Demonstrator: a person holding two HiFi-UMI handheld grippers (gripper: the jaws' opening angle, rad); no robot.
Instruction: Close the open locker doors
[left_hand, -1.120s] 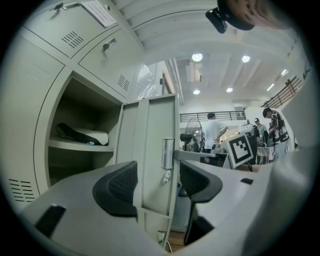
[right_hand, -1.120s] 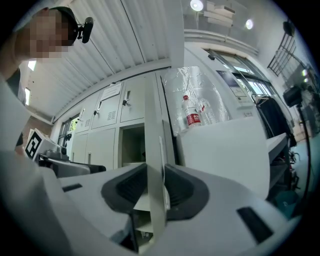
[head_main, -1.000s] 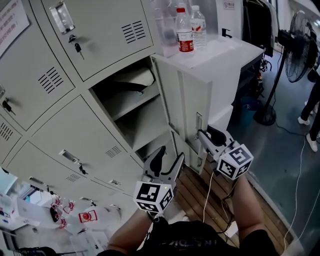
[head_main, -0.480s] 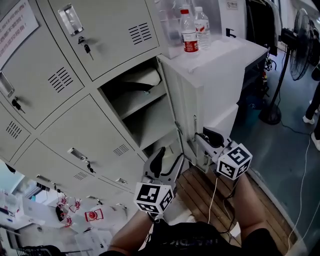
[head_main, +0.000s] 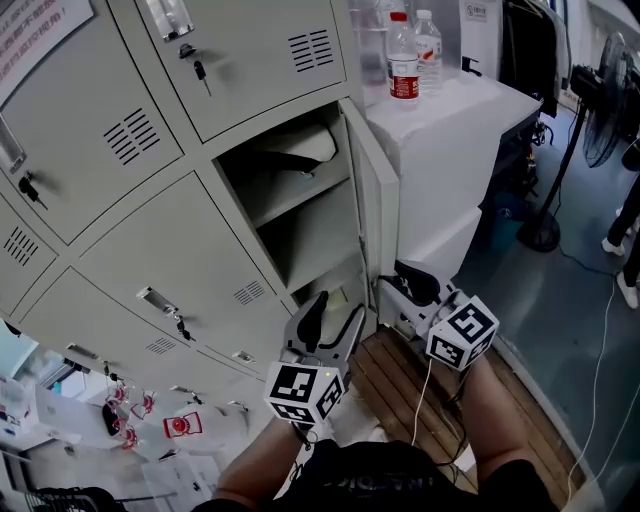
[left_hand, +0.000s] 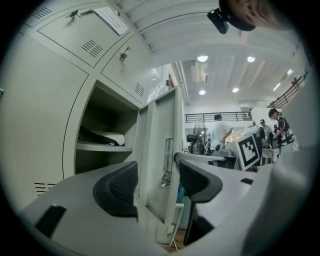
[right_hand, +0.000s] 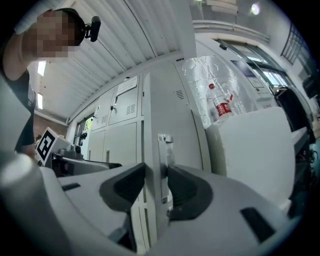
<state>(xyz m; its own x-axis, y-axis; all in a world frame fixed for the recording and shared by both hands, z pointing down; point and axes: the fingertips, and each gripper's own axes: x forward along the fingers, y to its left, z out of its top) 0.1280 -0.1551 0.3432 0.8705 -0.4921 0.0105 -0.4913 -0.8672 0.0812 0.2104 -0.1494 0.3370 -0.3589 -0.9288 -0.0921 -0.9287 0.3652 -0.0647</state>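
Grey lockers (head_main: 150, 250) fill the wall ahead of us, and a white counter (head_main: 470, 105) with two bottles (head_main: 403, 65) stands beyond the right jaws. One locker door (head_main: 372, 210) hangs open over its compartment (head_main: 300, 210), which has a shelf with something dark and light lying on it.

A second ago that door stood swung well out, showing its inner face. Now we see it nearly edge-on, drawn a good way round towards the opening. We judge the closing swing about half done, with the last push and the latching yet to come.

Our right gripper (right_hand: 156, 187) has the door's free edge between its jaws, with the latch plate (right_hand: 165, 150) just beside the right-hand pad. Those jaws have just been opening. They now stand narrowly apart around the edge, and we think they are loosening rather than clamping. If they let go here, the door will need a push on its outer face.

Our left gripper (left_hand: 157, 182) has its jaws wide and holds nothing. The door lies ahead of them and slightly to their right, well apart, and the open compartment lies ahead to their left.
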